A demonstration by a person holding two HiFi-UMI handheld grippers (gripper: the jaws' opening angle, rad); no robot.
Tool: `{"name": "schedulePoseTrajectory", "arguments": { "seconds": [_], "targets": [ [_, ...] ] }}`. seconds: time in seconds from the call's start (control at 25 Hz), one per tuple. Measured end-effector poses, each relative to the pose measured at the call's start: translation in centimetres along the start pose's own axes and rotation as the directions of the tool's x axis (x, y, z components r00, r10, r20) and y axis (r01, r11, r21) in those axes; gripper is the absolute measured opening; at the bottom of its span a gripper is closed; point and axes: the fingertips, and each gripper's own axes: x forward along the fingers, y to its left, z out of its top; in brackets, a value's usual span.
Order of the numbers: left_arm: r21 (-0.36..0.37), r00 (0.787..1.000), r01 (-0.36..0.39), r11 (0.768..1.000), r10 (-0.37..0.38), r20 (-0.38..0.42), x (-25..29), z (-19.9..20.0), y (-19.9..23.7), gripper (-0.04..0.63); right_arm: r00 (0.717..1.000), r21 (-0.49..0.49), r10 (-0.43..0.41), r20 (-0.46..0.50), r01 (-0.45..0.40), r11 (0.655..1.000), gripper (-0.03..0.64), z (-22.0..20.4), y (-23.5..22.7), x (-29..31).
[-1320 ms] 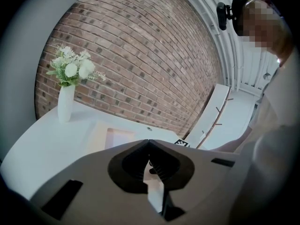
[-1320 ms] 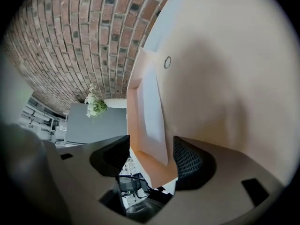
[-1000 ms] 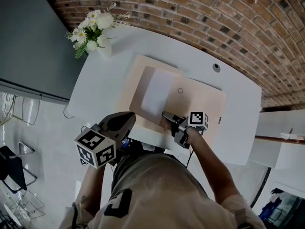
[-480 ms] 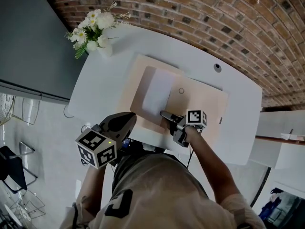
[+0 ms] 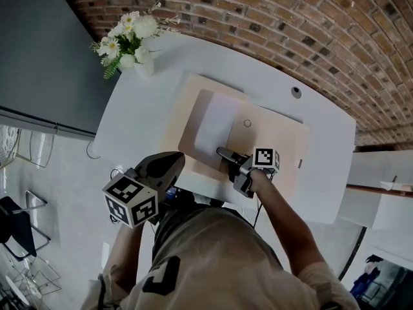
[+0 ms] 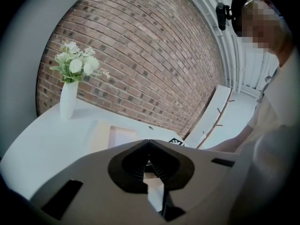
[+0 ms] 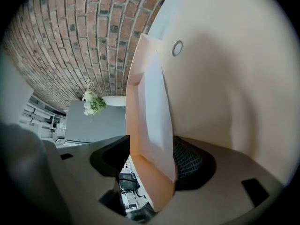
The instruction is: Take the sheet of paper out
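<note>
A tan folder (image 5: 274, 141) lies open on the white table (image 5: 322, 128), and a white sheet of paper (image 5: 214, 129) rests on its left flap. My right gripper (image 5: 221, 152) is at the folder's near edge. In the right gripper view my right gripper (image 7: 150, 158) is shut on the tan flap (image 7: 140, 172), with the sheet of paper (image 7: 154, 107) lying against it between the jaws. My left gripper (image 5: 177, 158) hangs off the table's near side, close to the person's body. It (image 6: 149, 144) is shut with nothing in it.
A white vase of flowers (image 5: 132, 41) stands at the table's far left corner. A round snap (image 5: 247, 123) sits on the folder, and there is a small round hole (image 5: 296, 92) in the table beyond it. A brick wall runs behind the table and a dark panel (image 5: 39, 57) stands at the left.
Almost nothing: the right gripper has crept slightly leftward along the folder's near edge, still shut. The left gripper has not moved.
</note>
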Motion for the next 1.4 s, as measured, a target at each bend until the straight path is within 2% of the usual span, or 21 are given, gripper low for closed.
{"name": "schedulePoseTrajectory", "arguments": {
  "seconds": [0.28, 0.72, 1.0, 1.4],
  "targets": [
    [0.001, 1.000, 0.005, 1.000, -0.005, -0.003, 0.0, 0.0, -0.2, 0.014, 1.000, -0.012, 0.023, 0.006, -0.023, 1.000, 0.284, 0.1, 0.4, 0.4],
    [-0.005, 1.000, -0.004, 1.000, 0.004, -0.005, -0.3, -0.2, -0.2, 0.014, 1.000, -0.063, 0.015, 0.017, -0.014, 0.998, 0.282, 0.3, 0.4, 1.0],
    [-0.005, 1.000, -0.005, 1.000, 0.005, -0.004, -0.3, -0.2, 0.0, 0.014, 0.999, -0.147, -0.028, 0.029, 0.032, 0.989, 0.233, 0.9, 0.0, 1.2],
    [-0.003, 1.000, 0.005, 1.000, -0.005, -0.013, -0.1, -0.2, 0.0, 0.014, 0.999, -0.130, -0.028, 0.042, 0.034, 0.991, 0.215, 1.3, 0.2, 1.9]
  ]
}}
